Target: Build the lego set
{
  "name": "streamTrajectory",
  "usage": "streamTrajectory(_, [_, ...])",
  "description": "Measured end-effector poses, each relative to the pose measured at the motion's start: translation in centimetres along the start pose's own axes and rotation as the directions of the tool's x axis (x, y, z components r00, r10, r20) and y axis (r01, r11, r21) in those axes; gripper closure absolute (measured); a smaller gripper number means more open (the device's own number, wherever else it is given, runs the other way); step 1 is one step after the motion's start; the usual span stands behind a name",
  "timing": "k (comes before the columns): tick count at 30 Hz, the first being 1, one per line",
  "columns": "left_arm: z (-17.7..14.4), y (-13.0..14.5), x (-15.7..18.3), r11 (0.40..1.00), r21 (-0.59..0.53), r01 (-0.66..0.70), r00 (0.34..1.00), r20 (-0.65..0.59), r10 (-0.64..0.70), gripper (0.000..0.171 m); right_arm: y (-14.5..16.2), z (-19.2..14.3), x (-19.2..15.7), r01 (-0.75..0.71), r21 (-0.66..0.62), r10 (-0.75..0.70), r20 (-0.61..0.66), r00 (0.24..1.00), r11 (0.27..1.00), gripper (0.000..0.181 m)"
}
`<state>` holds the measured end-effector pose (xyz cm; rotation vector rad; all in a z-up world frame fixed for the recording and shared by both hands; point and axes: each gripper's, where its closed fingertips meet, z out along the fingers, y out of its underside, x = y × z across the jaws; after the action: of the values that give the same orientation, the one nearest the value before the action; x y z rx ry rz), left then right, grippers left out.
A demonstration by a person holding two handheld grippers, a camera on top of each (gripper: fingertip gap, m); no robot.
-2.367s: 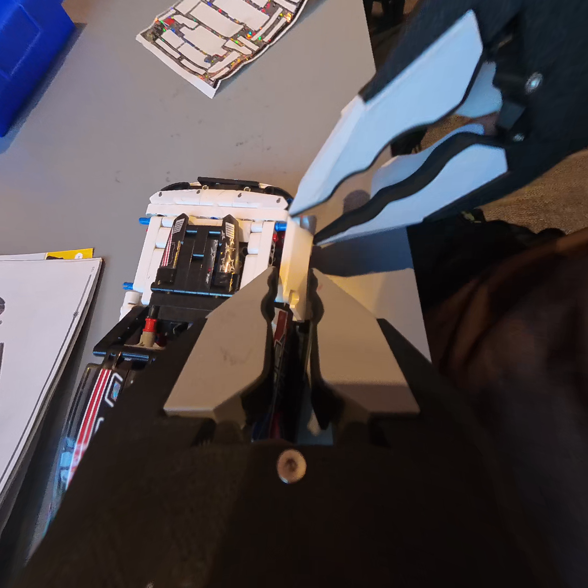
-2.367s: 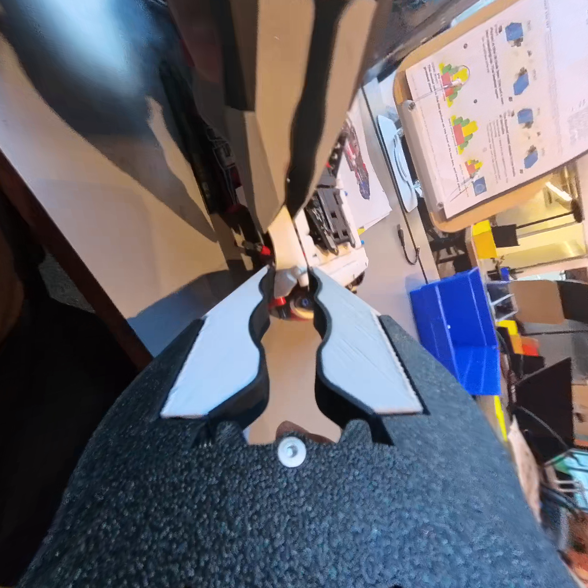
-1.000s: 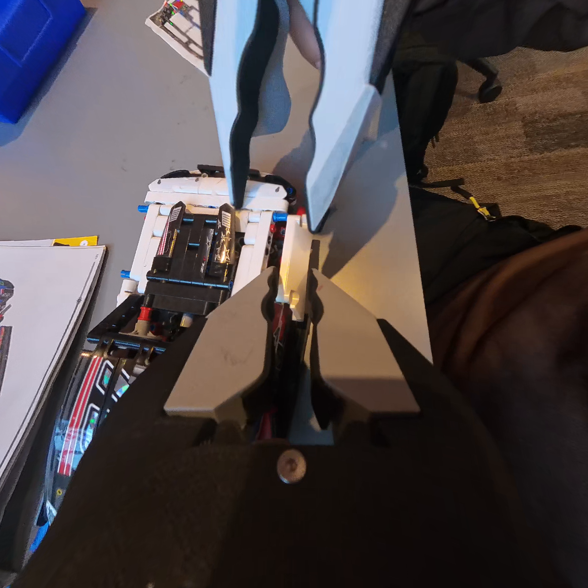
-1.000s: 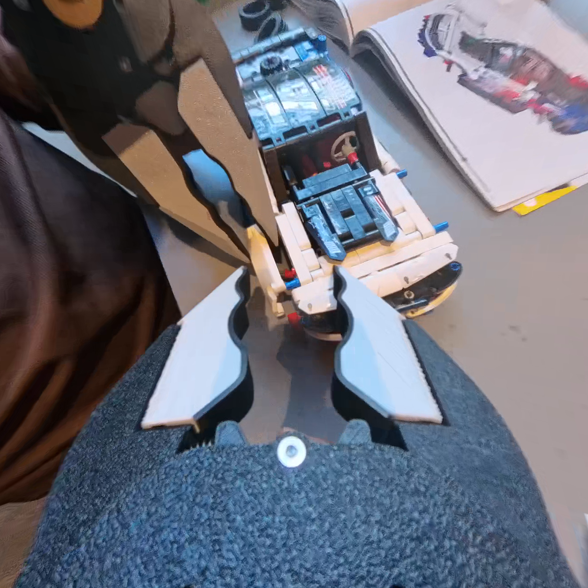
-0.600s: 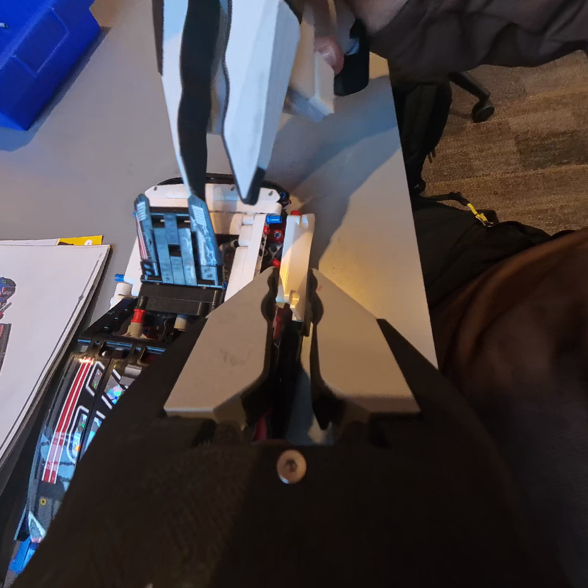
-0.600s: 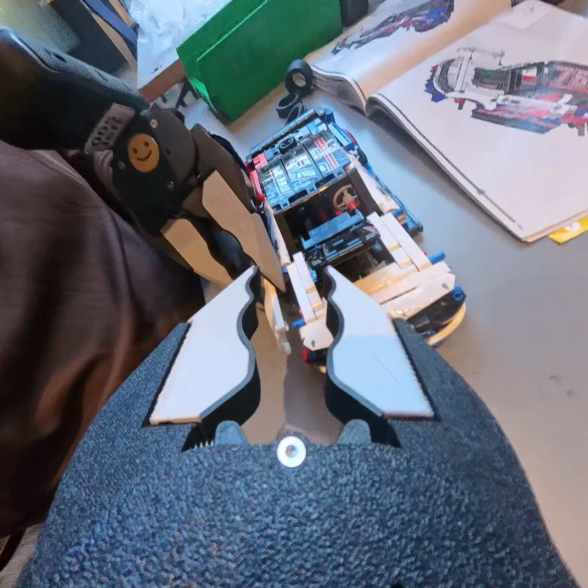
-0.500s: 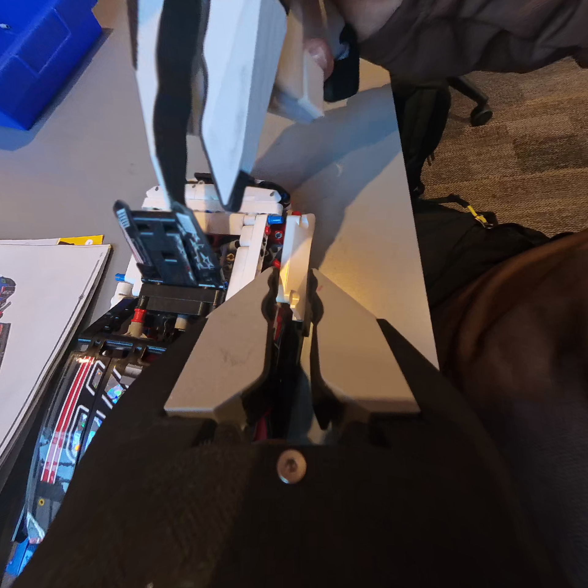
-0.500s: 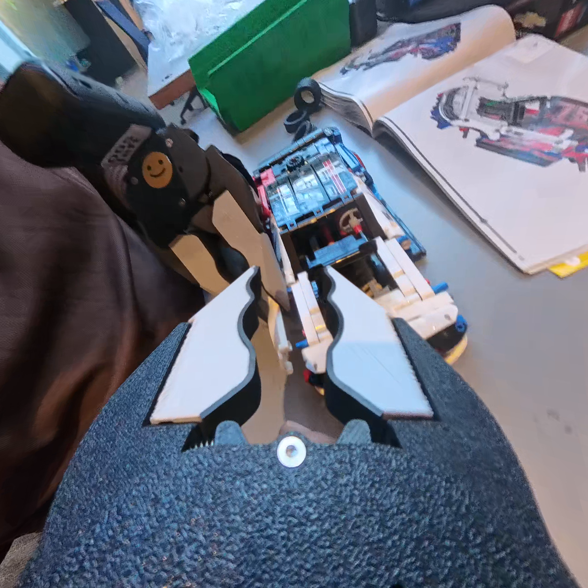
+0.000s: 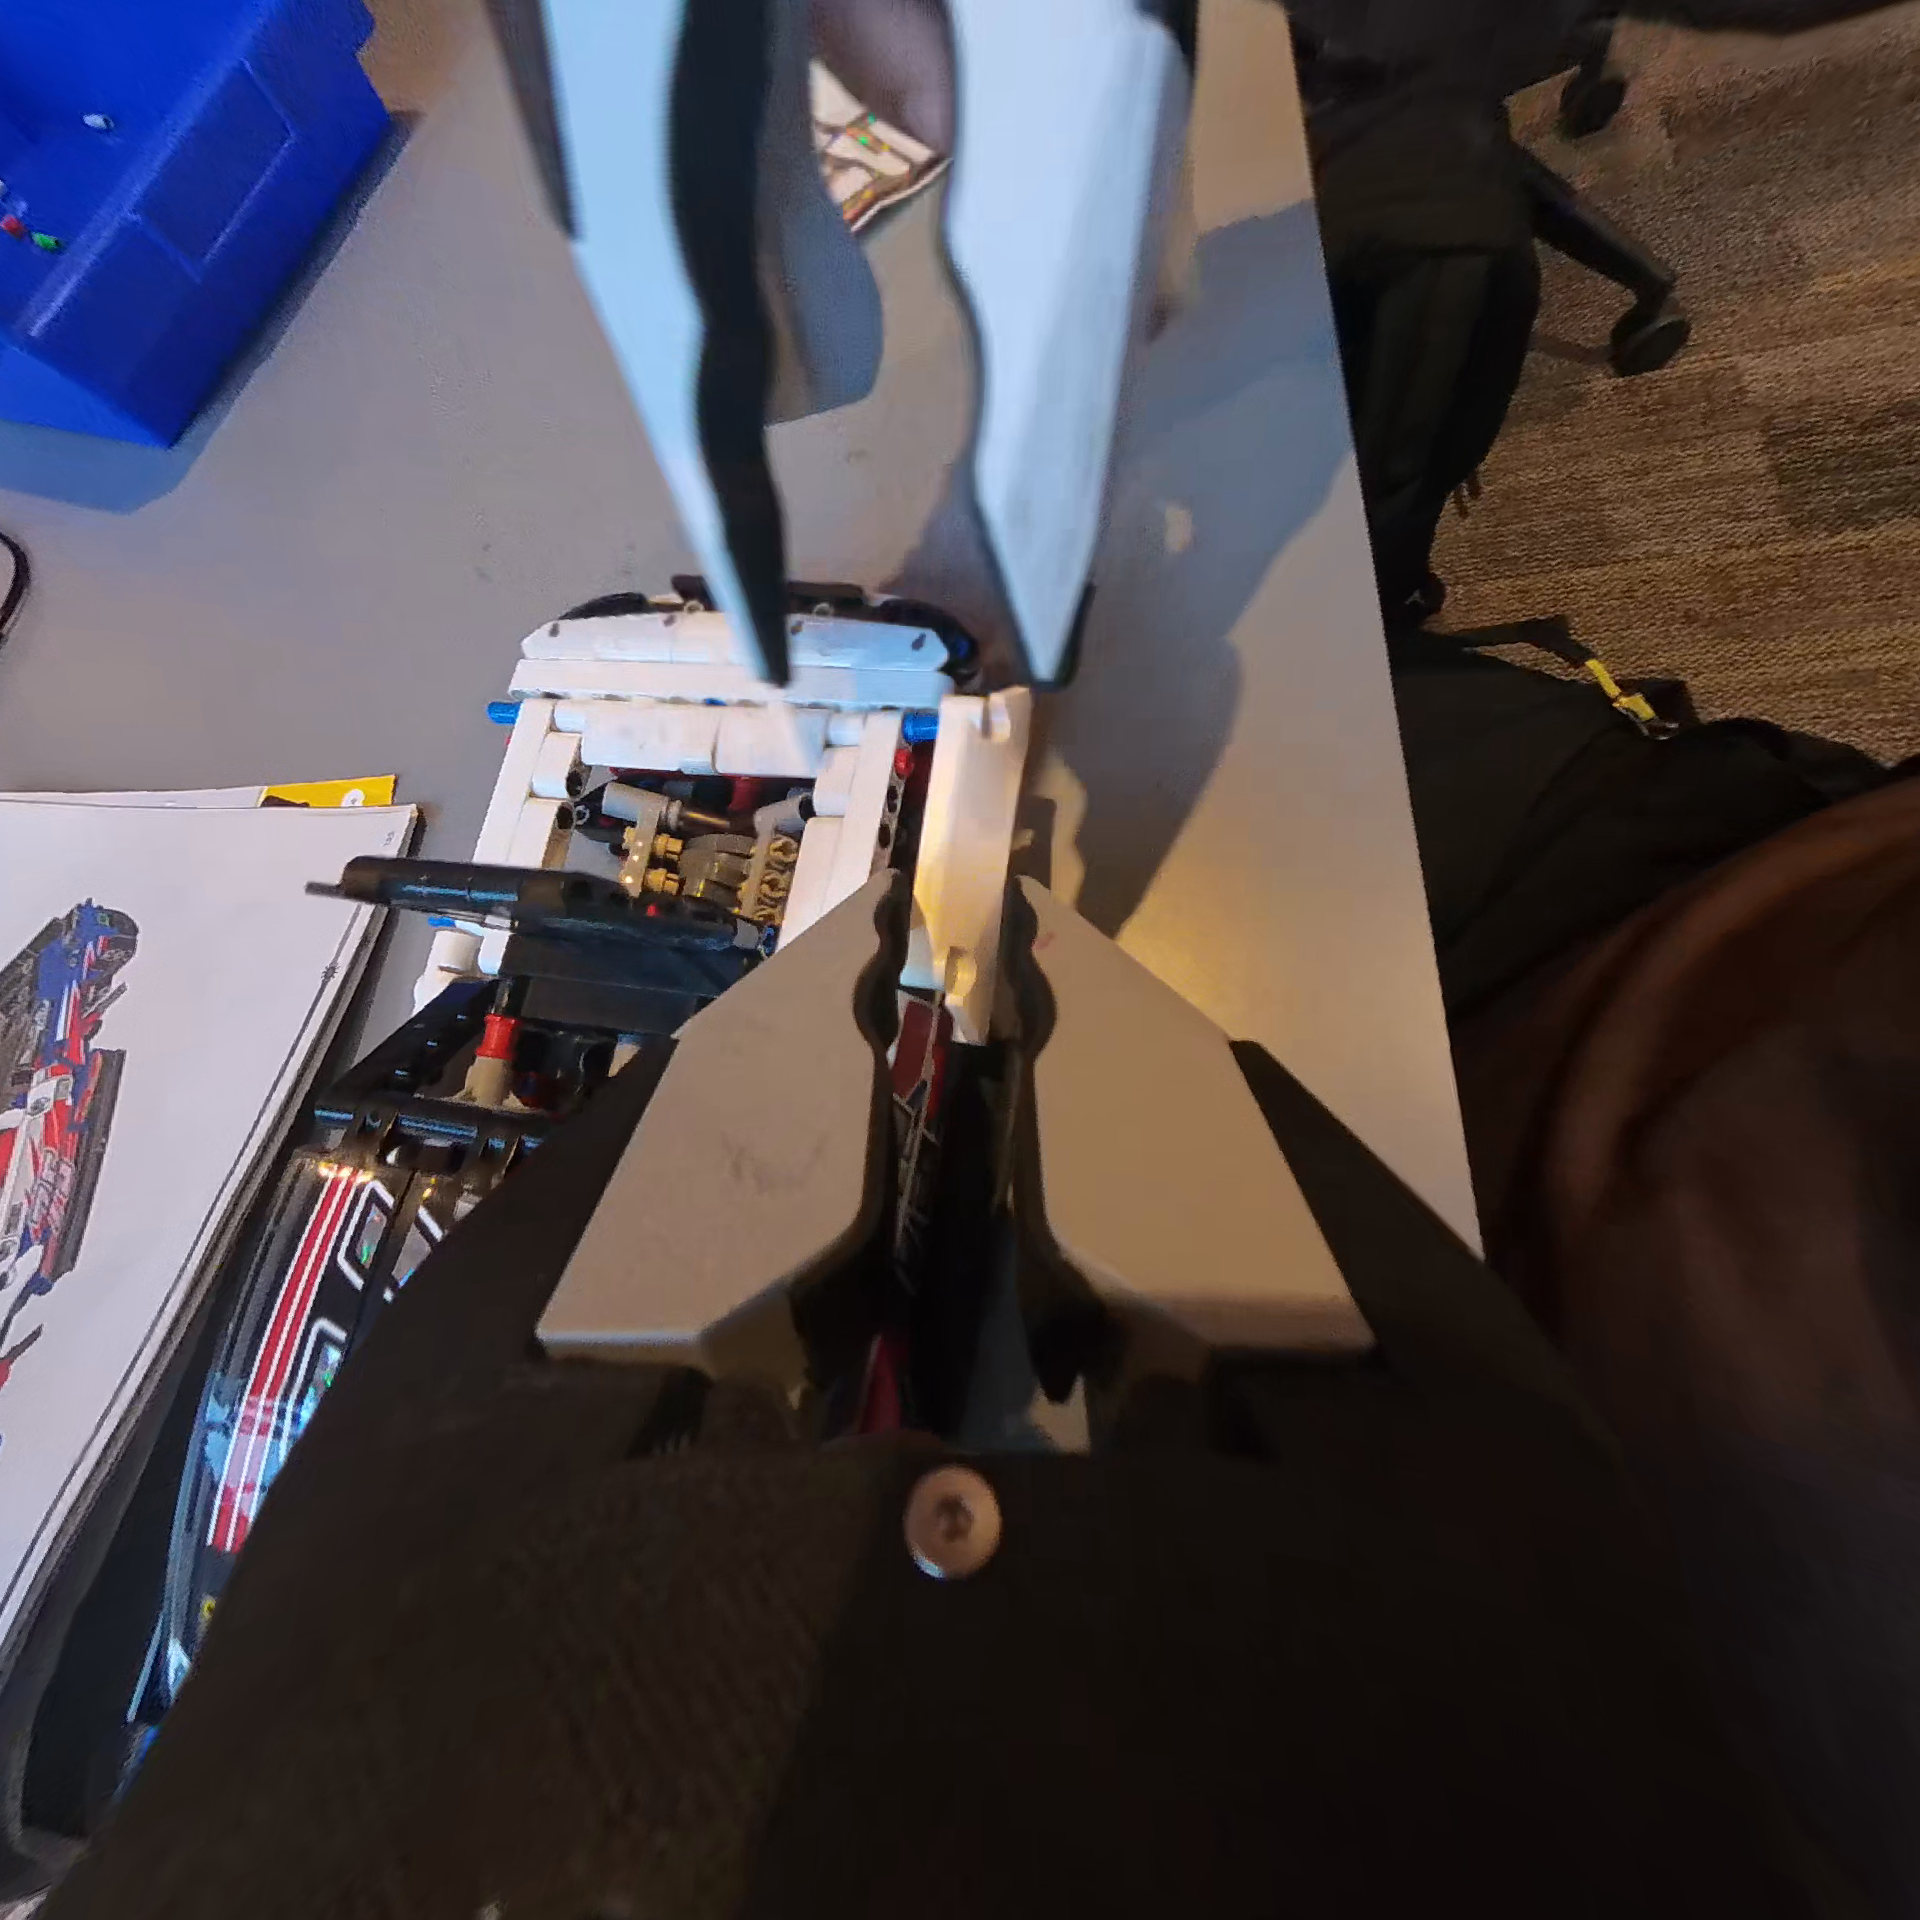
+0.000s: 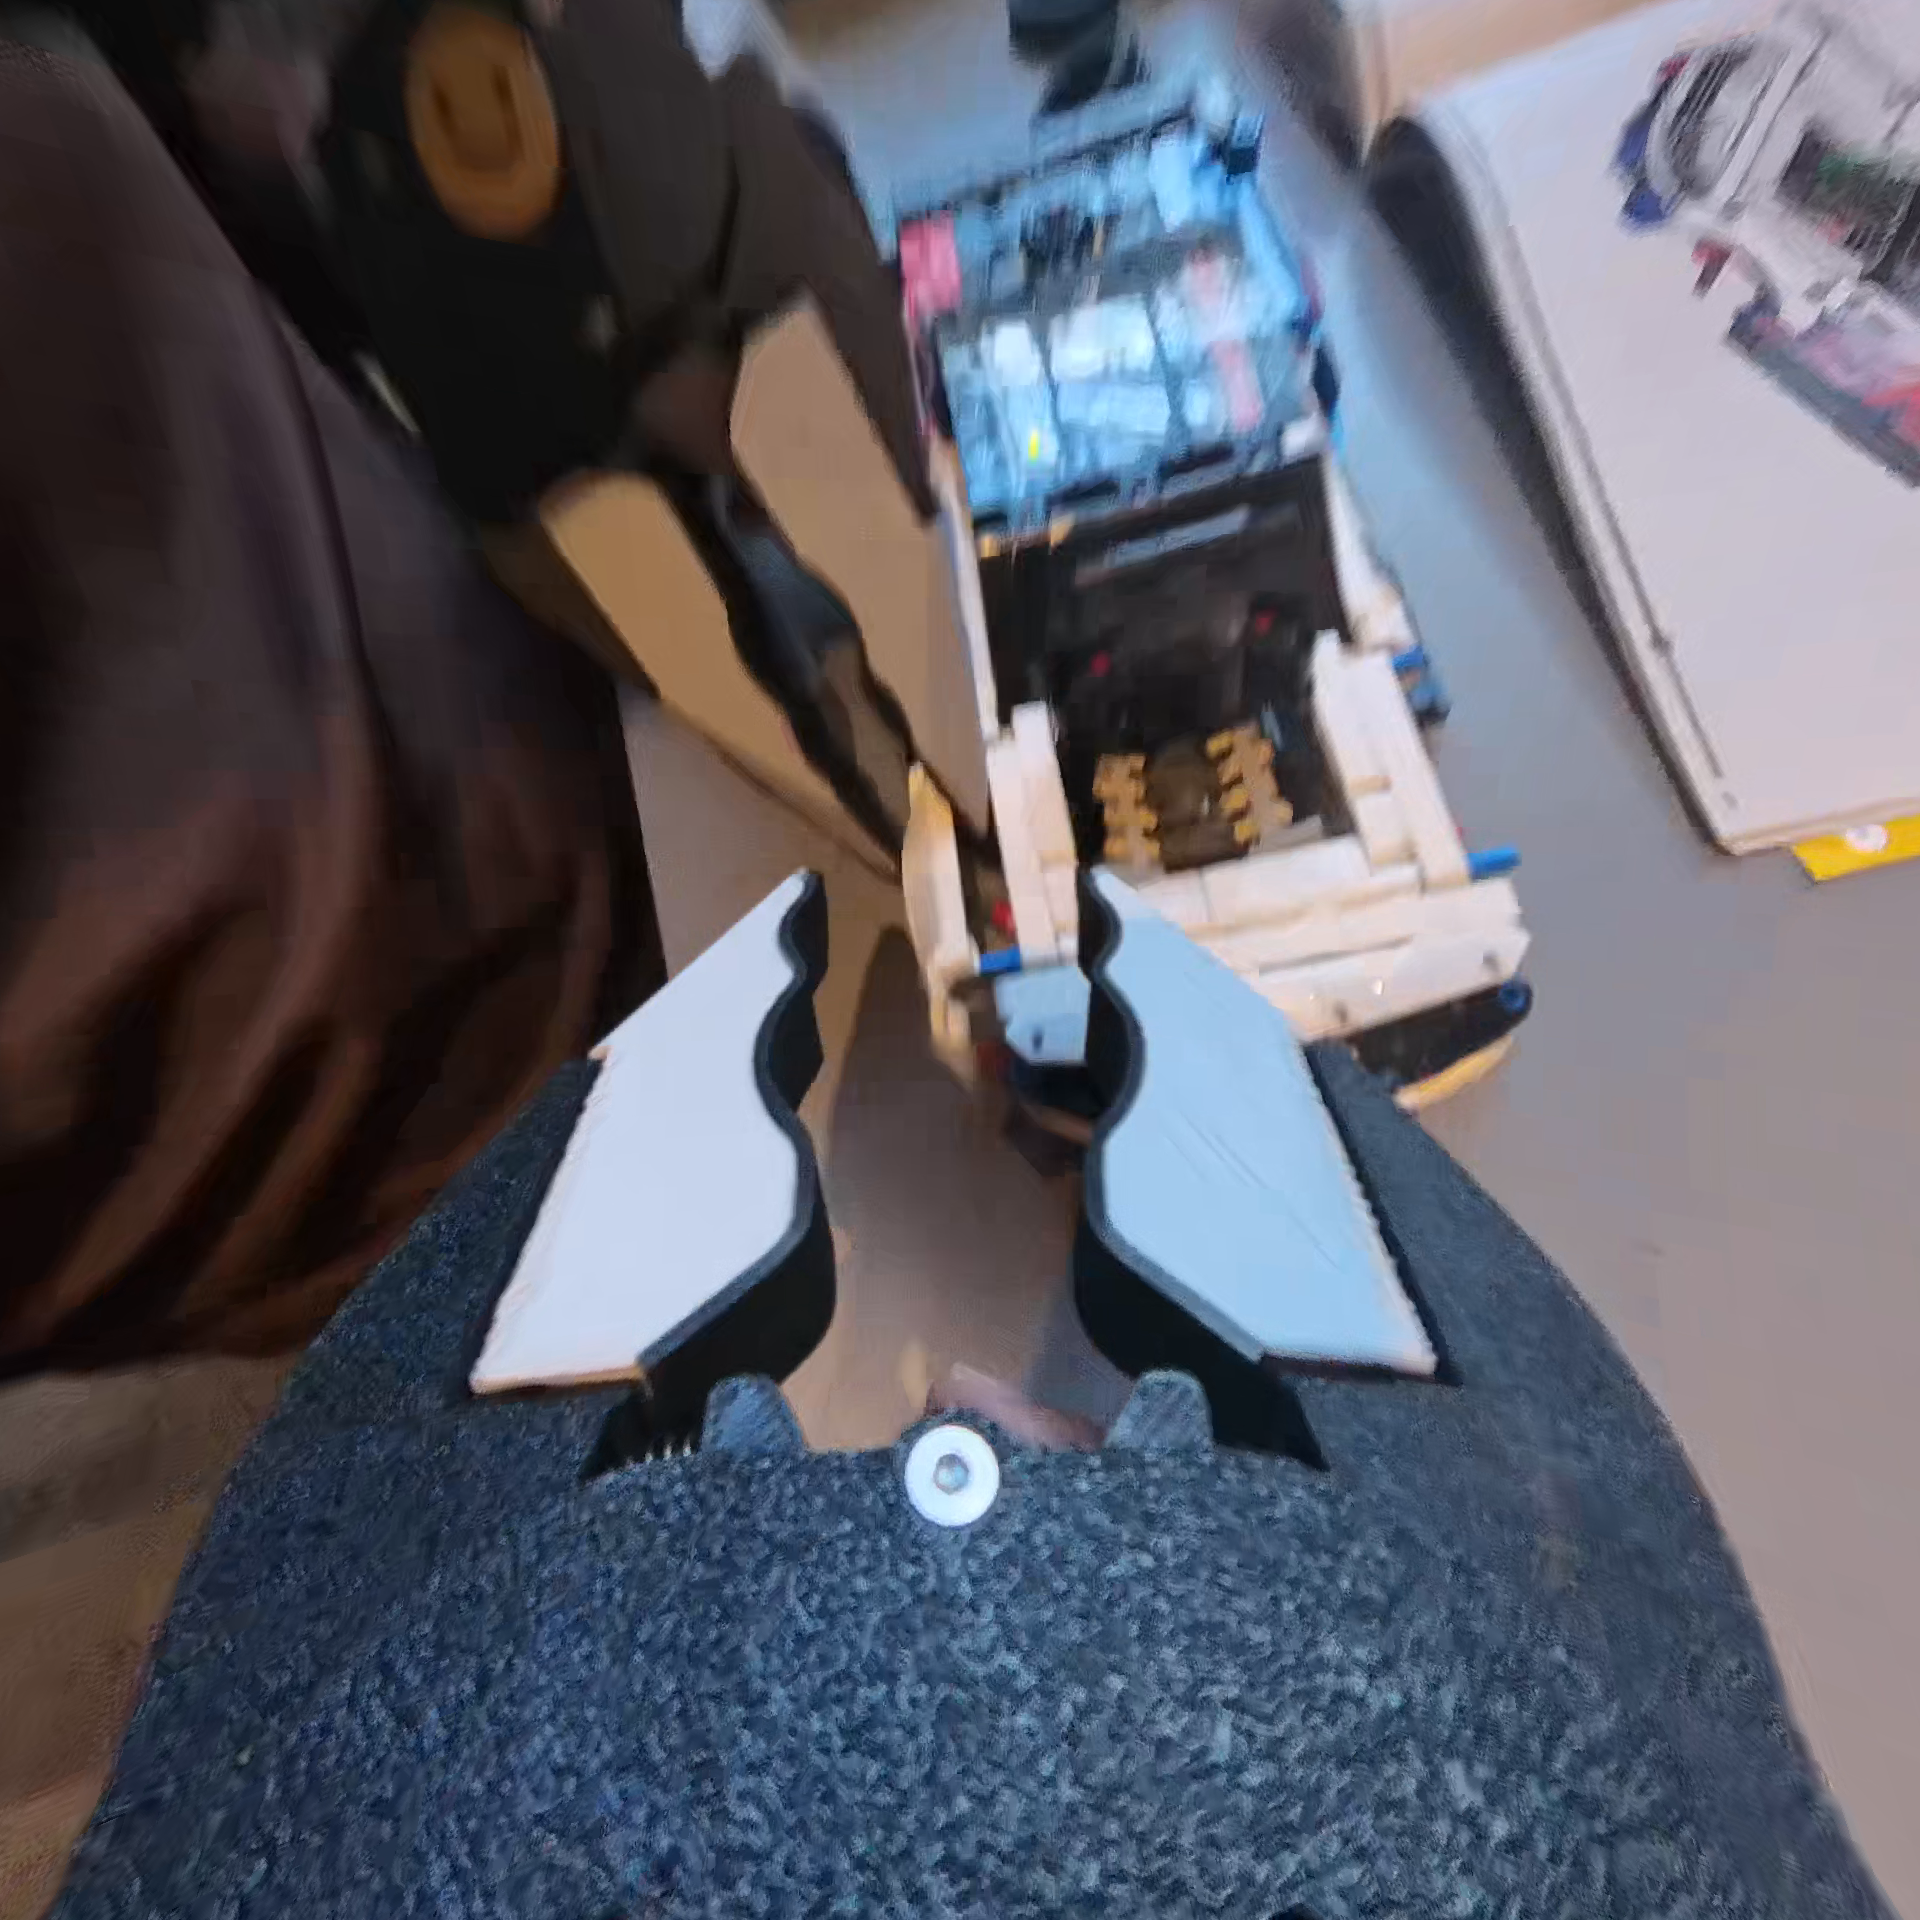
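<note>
At frame centre on the grey worktop (image 9: pixel 1226 831) we pinch the blocky car's (image 9: pixel 717 727) white side panel (image 9: pixel 966 831) in our left tool (image 9: pixel 951 935); our right tool (image 10: pixel 951 935) gapes wide over its studded white end.

The left wrist view looks steeply down along the left tool (image 9: pixel 951 914), close over the lego car (image 9: pixel 707 769) on the grey tabletop (image 9: pixel 343 540). The right wrist view, blurred, faces back along the right tool (image 10: pixel 951 914) from the car's opposite end. Both views share the car and the other tool.
</note>
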<state>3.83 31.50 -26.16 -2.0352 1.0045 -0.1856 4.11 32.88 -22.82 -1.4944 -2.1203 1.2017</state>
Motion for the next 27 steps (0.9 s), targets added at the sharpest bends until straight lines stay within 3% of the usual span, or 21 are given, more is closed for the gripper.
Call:
streamTrajectory(2, [0.0,0.1,0.0,1.000,-0.006,-0.013,1.000,0.008,0.013,0.156,2.1,0.3,0.0,0.079,-0.128,-0.088,-0.062,0.994,0.989,0.134])
streamTrajectory(5, [0.0,0.2,0.0,0.999,-0.021,-0.029,0.999,0.024,0.029,0.156,2.9,1.1,0.0,0.149,-0.254,-0.179,-0.097,0.979,0.956,0.135])
streamTrajectory(11, [0.3,0.4,0.2,0.998,-0.054,-0.043,0.998,0.033,0.045,0.157,2.5,1.5,0.8,0.195,-0.319,-0.237,-0.099,0.967,0.928,0.144])
streamTrajectory(19, [0.2,0.5,0.2,0.995,-0.069,-0.067,0.997,0.042,0.070,0.157,2.0,1.4,1.0,0.276,-0.366,-0.321,-0.066,0.945,0.889,0.138])
streamTrajectory(27, [0.1,0.5,0.1,0.996,-0.064,-0.055,0.997,0.050,0.058,0.157,2.7,2.4,1.4,0.363,-0.501,-0.398,0.040,0.916,0.786,0.137])
